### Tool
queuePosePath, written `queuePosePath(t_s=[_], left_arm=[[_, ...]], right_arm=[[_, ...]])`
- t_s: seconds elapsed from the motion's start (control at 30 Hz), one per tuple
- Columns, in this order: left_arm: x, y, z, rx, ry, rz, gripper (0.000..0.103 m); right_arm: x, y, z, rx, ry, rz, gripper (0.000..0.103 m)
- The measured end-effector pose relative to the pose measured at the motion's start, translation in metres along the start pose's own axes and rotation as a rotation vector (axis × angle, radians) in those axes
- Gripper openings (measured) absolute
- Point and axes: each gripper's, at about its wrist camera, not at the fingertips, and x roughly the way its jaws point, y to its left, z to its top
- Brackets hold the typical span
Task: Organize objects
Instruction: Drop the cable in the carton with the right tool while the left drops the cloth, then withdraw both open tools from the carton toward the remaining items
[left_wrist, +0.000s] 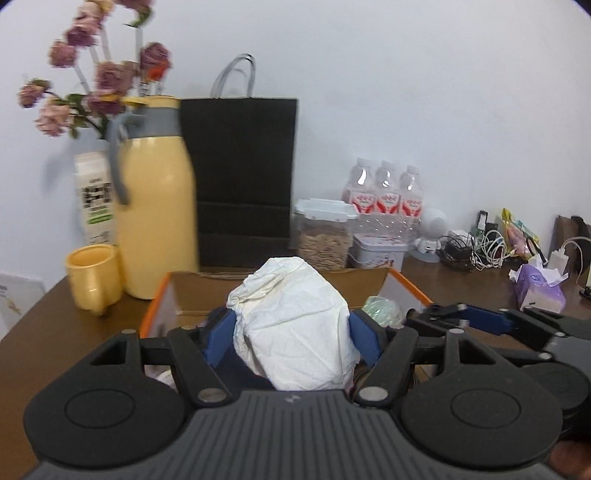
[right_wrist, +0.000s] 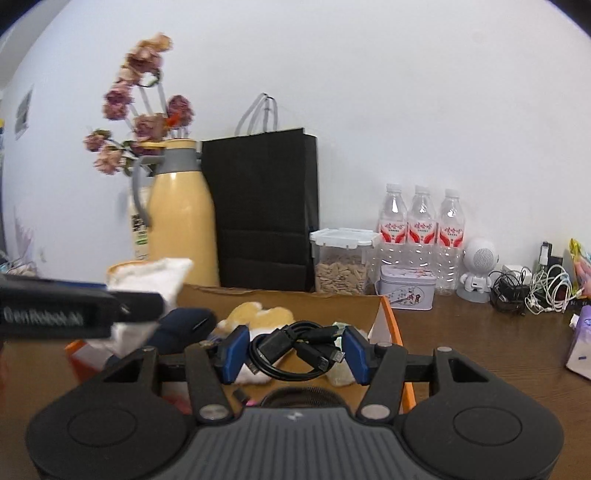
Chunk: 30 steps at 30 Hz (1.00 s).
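Note:
My left gripper (left_wrist: 291, 334) is shut on a crumpled white tissue wad (left_wrist: 295, 317) and holds it above an open cardboard box (left_wrist: 406, 284) with orange edges. My right gripper (right_wrist: 295, 354) is shut on a coiled black USB cable (right_wrist: 295, 350), held over the same box (right_wrist: 388, 317). In the right wrist view the left gripper (right_wrist: 74, 306) with the tissue (right_wrist: 151, 277) reaches in from the left. The box holds a yellow plush toy (right_wrist: 258, 314), a dark blue item (right_wrist: 181, 325) and a greenish wrapped item (left_wrist: 382, 310).
On the brown table (right_wrist: 480, 343) behind the box stand a yellow thermos (left_wrist: 155, 218), yellow mug (left_wrist: 94, 277), black paper bag (left_wrist: 240, 177), seed jar (left_wrist: 325, 232), tin (left_wrist: 376, 251), water bottles (left_wrist: 384, 195), robot speaker (right_wrist: 478, 269), tangled chargers (right_wrist: 528, 288) and purple tissue pack (left_wrist: 539, 288).

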Motion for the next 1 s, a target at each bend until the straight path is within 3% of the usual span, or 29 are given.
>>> queuePosePath(t_s=[0.33,0.5,0.53,0.57,0.63,1.0], left_arm=[[0.051,-0.006,-0.014,0.013,0.050,0.020,0.069],[0.045,-0.008,-0.016,0.022,0.042,0.036,0.081],[0.042,-0.008,-0.016,0.026,0.035,0.043,0.088],[0.039,-0.007,-0.016,0.029,0.023,0.048,0.094],[0.032,-0.006,-0.014,0.032,0.000,0.059,0.103],[0.019,0.000,-0.008,0.003,-0.035,0.068,0.103]], right_arm=[[0.046,-0.010,-0.015,-0.007,0.061,-0.017,0.054],[0.045,-0.010,-0.019,-0.005,0.075,-0.012,0.055],[0.043,-0.010,-0.019,-0.008,0.074,-0.011,0.057],[0.041,-0.009,-0.019,-0.008,0.070,-0.008,0.068],[0.037,-0.008,-0.019,-0.013,0.055,-0.011,0.100],[0.030,-0.004,-0.016,-0.026,0.047,-0.011,0.103]])
